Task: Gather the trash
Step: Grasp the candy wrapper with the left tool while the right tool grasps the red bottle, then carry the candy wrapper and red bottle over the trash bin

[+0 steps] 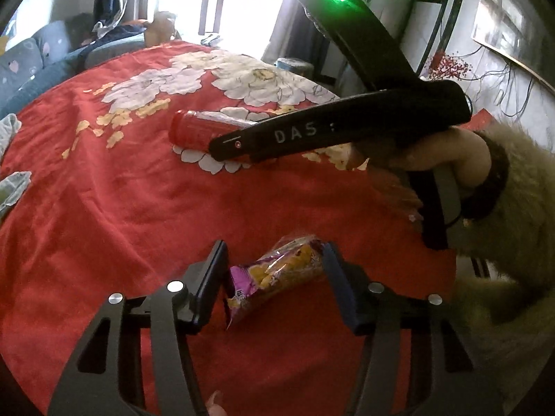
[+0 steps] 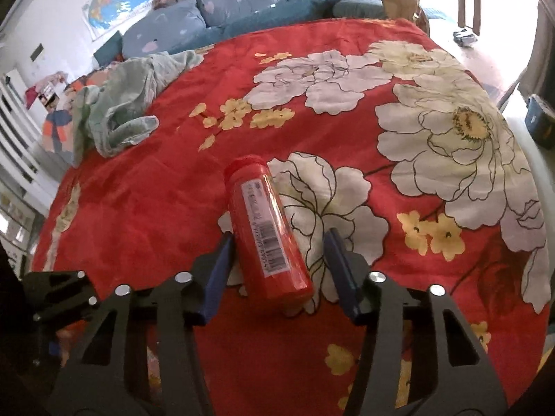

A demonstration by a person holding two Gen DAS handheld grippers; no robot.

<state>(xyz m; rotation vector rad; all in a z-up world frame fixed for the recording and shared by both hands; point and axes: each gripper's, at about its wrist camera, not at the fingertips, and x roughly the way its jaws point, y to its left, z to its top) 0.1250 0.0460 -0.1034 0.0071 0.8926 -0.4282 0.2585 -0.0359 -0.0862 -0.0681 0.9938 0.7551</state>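
Observation:
A purple and yellow snack wrapper [image 1: 277, 275] lies on the red flowered bedspread [image 1: 121, 208], between the fingers of my left gripper [image 1: 275, 253]. The jaws are open and stand on either side of it, apart from it. A red cylindrical bottle [image 2: 269, 232] with a barcode label lies on its side between the open fingers of my right gripper [image 2: 279, 242], which straddle it without closing. In the left wrist view the same bottle [image 1: 204, 130] lies farther off, partly hidden by the right gripper's black body [image 1: 347, 131].
A crumpled pale green cloth [image 2: 118, 111] lies at the bedspread's far left. A blue sofa with cushions [image 2: 225, 7] stands behind the bed. A blue box [image 2: 539, 121] sits off the right edge. A furry sleeve [image 1: 513, 225] fills the right side.

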